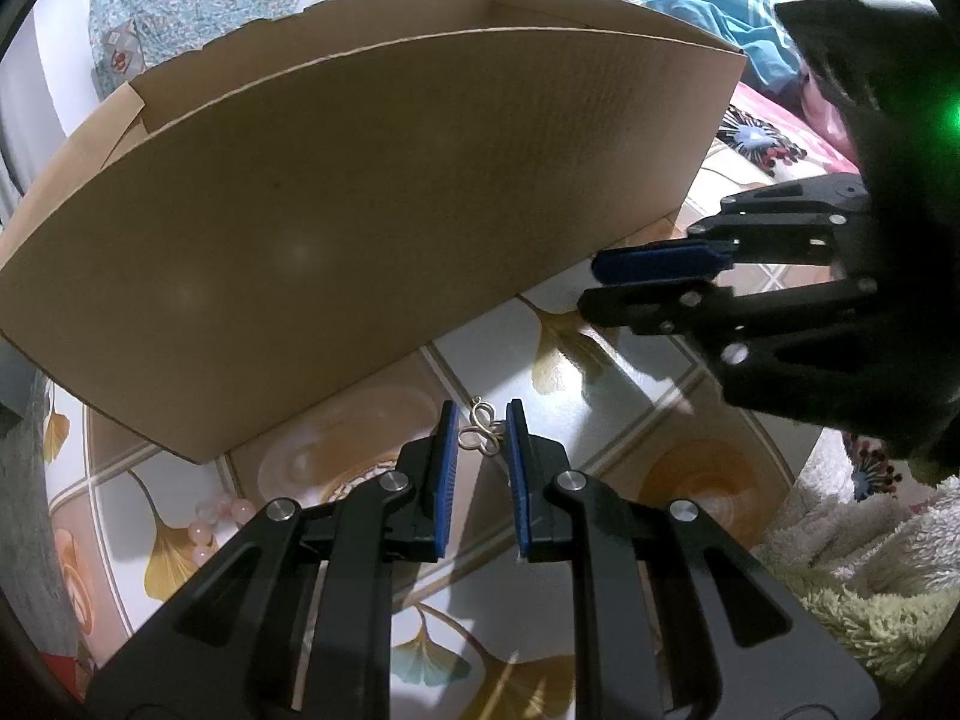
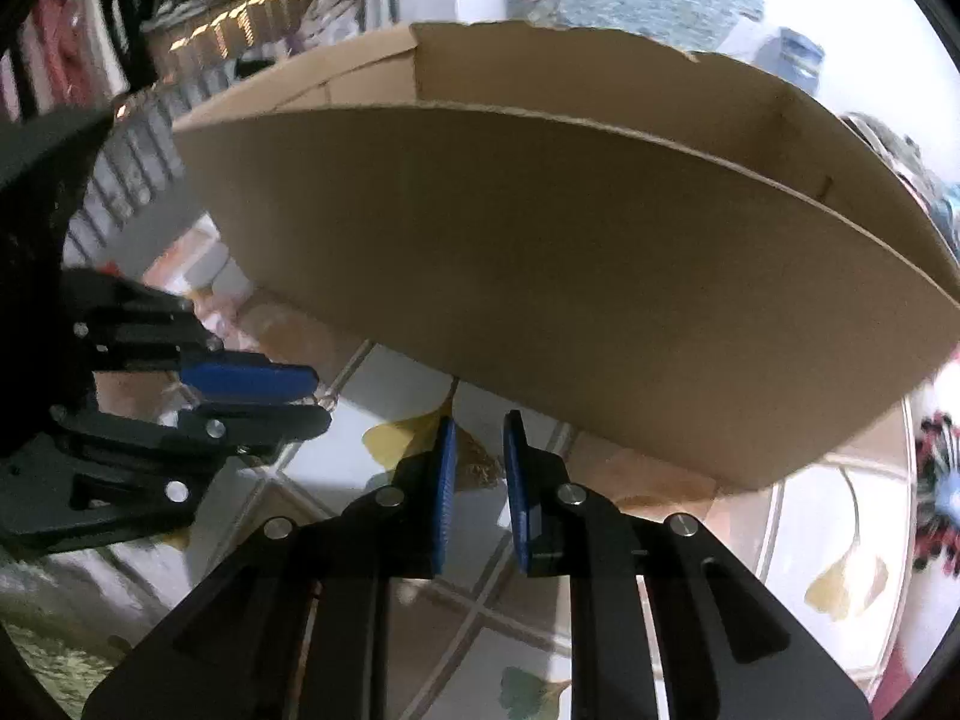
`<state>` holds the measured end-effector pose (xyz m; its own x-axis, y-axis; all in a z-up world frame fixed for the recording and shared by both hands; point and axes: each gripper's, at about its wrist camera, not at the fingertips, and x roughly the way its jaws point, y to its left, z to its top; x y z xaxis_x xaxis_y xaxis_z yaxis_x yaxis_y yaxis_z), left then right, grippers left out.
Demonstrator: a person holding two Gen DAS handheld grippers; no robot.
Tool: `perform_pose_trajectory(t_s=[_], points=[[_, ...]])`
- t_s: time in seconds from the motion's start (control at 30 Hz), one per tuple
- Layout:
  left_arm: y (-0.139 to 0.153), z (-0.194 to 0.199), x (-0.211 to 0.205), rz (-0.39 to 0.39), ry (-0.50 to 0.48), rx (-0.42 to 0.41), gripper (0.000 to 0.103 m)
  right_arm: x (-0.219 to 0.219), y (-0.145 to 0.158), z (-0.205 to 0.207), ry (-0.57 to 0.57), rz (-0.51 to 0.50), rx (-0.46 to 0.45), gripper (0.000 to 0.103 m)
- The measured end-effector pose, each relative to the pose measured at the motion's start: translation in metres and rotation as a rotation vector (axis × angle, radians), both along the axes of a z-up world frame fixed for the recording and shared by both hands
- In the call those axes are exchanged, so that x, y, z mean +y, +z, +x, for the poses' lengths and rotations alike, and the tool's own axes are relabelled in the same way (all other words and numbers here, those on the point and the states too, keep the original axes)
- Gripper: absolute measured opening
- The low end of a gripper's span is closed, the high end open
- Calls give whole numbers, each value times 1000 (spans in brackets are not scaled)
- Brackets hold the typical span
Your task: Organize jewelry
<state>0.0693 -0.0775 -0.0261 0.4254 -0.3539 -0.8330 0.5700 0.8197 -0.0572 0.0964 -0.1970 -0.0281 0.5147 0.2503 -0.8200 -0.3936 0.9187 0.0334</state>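
A small gold wire earring or charm [image 1: 479, 433] lies on the glass table, right between the tips of my left gripper [image 1: 481, 420], whose blue-padded jaws stand open around it. Pink beads [image 1: 211, 521] lie to the left on the table. An open cardboard box [image 1: 372, 204] stands just behind. My right gripper [image 1: 591, 282] comes in from the right, seen side-on, open and empty. In the right wrist view my right gripper [image 2: 479, 429] is open and empty before the box [image 2: 570, 276]; the left gripper [image 2: 315, 396] is at left.
The table [image 1: 630, 372] has a ginkgo-leaf tile pattern under glass. A shaggy cream rug or blanket [image 1: 864, 576] lies at right. Bedding and clothes lie behind the box. The box's inside is hidden.
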Motion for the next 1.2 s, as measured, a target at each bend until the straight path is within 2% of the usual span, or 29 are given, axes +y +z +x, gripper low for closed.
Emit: perform_pose_trajectory(t_s=[0.07,0.17,0.23,0.37,0.67,1.03,1.13,1.2], points=[[0,0,0,-2,0,0,15,2,-4,4,24,-23,22,17],[0,0,0,0,0,1,15,0,-4,8,50,-11,54,4],[-1,1,0,-2,2,0,15,-2,-3,9,48,-4,71,4],[-1,1,-1,-1,2,-2,15,-20,9,9,4,107,77,3],[-2,-2,1,-10,5,-9,15,-51,55,8,-72,332,12,3],[-1,-6,5,-28,5,-18,15,-82,74,-1,-109,628,20,3],[-1,-7,8,-33,6,-23,15,-83,76,-2,-140,573,6,3],[2,-8,9,-36,7,-28,15,-87,76,-2,-136,656,17,3]])
